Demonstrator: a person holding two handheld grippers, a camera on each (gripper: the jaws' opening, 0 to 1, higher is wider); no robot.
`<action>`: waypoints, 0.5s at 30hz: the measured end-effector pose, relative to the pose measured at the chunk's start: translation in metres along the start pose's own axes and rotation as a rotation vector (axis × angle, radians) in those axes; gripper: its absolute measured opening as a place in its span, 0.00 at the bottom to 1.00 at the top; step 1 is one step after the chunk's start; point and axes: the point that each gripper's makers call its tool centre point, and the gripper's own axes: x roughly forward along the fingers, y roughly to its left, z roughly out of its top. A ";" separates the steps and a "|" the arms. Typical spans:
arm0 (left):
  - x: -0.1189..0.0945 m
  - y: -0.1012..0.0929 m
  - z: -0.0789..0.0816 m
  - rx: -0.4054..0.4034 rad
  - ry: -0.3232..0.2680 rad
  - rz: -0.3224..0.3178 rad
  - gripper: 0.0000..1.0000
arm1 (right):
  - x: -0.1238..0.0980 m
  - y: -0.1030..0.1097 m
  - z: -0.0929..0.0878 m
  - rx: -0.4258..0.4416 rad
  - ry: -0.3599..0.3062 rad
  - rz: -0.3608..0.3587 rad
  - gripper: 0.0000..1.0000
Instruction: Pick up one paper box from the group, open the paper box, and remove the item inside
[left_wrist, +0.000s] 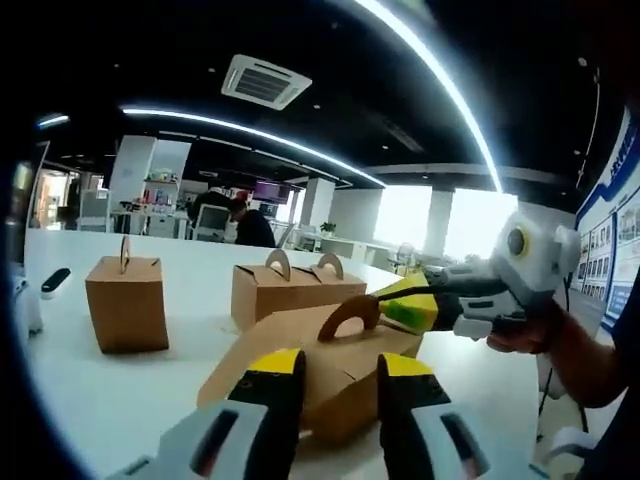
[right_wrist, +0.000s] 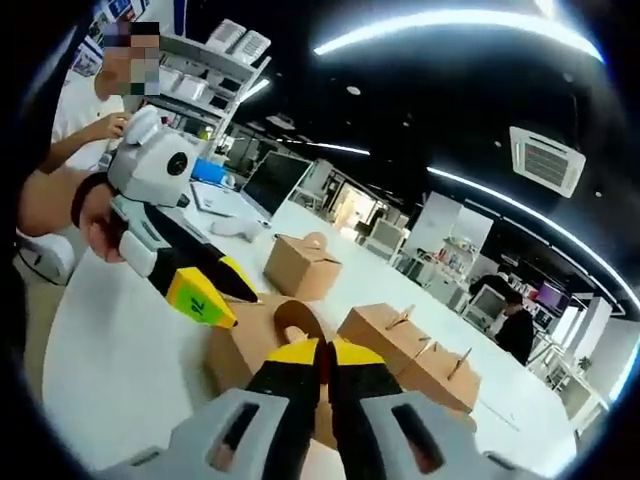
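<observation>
- Three brown kraft-paper boxes with arched carry handles sit on the white table (left_wrist: 110, 400). The nearest box (left_wrist: 320, 365) lies closest to both tools; a double-handled box (left_wrist: 290, 290) stands just behind it; a small tall box (left_wrist: 127, 300) stands apart to the left.
- Left gripper (left_wrist: 340, 375): yellow-tipped jaws spread, hanging just over the near side of the nearest box. Whether they touch the cardboard I cannot tell.
- Right gripper (left_wrist: 415, 300): comes in from the right, tips at the arched handle (left_wrist: 348, 315) of the nearest box. In the right gripper view its jaws look pressed nearly together about that handle (right_wrist: 297, 322); the bite itself is hidden by the jaws.
- The left gripper shows again in the right gripper view (right_wrist: 215, 290), beside the same box (right_wrist: 235, 355).
- Progress, judged: a box is singled out and engaged, still resting on the table, top not visibly opened.
- Left to do: lift, open the top, take out the item. No contents visible.
</observation>
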 end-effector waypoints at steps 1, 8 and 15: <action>0.000 0.000 0.000 0.000 0.000 0.000 0.31 | 0.000 0.000 0.001 -0.004 -0.001 -0.001 0.04; 0.000 0.000 0.000 -0.003 -0.001 0.000 0.31 | -0.003 0.002 0.007 -0.042 -0.017 -0.003 0.03; 0.000 0.000 0.000 0.009 -0.004 0.003 0.31 | -0.009 0.001 0.014 -0.023 -0.043 0.002 0.03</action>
